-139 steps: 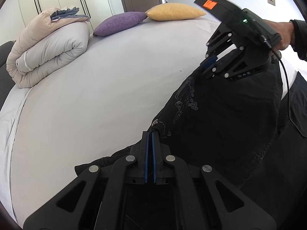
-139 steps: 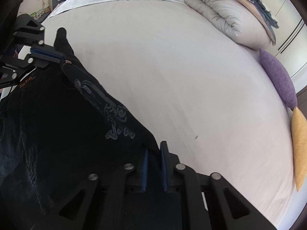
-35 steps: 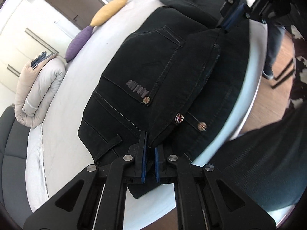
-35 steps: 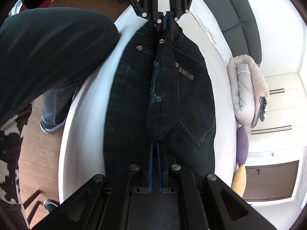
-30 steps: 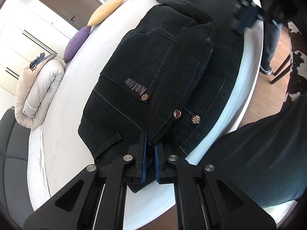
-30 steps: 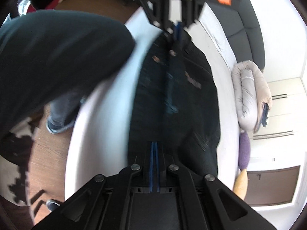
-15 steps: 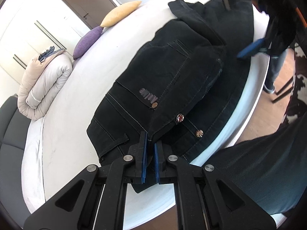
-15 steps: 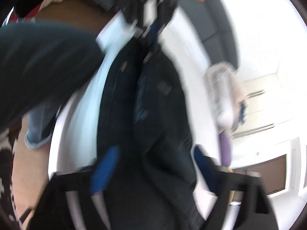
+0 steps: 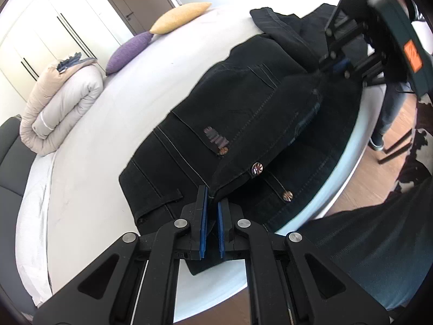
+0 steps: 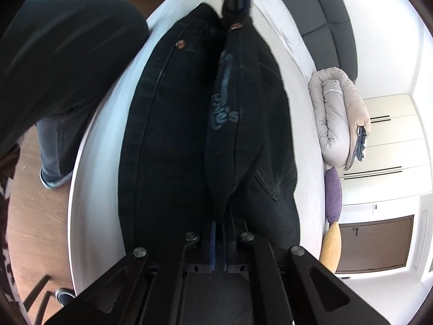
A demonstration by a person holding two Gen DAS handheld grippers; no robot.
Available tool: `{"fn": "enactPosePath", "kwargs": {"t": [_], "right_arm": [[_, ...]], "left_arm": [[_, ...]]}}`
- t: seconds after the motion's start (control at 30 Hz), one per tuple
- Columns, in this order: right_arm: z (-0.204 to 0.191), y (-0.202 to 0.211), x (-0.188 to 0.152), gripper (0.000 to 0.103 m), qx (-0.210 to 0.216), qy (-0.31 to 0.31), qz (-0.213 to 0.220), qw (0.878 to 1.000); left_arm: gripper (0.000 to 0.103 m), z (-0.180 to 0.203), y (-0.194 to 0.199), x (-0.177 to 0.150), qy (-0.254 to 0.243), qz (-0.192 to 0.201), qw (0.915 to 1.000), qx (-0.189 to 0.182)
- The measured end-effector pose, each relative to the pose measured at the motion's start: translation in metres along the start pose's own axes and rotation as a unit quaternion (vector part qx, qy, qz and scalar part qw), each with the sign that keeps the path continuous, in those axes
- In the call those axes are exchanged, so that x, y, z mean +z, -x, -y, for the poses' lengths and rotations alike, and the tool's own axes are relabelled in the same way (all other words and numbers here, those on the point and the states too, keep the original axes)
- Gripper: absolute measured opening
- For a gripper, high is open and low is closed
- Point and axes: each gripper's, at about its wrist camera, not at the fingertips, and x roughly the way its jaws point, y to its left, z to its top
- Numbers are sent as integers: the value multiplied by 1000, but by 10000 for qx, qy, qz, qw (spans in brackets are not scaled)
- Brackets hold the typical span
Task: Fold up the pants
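Now the black jeans [image 9: 243,113] lie on the white bed [image 9: 89,162], filling the middle of both views. The left gripper [image 9: 212,208] pinches a fold of them at the waist, its blue pads nearly together. The right gripper [image 10: 217,233] is closed on the same fold's other end.

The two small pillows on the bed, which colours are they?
One purple pillow, one yellow pillow; clearest in the left wrist view.
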Motion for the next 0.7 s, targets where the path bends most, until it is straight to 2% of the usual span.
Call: {"fn": "enactPosePath", "kwargs": {"t": [0.17,0.37,0.6,0.7], "right_arm": [[-6,18,-2,3,41,120,43,9999],[-28,26,3,3,139,345,74,9993],[-41,28,4,3,186,468,27,9987],[-44,20,2,5,235,476,-15,9986]], "left_arm": [[5,12,2,-7,-284,-162,9993,-197],[5,15,-2,-18,-347,-348,9982,-344],[5,15,-10,-24,-456,-440,9973,-372],[7,19,-16,-23,-603,-476,9968,-204]]}}
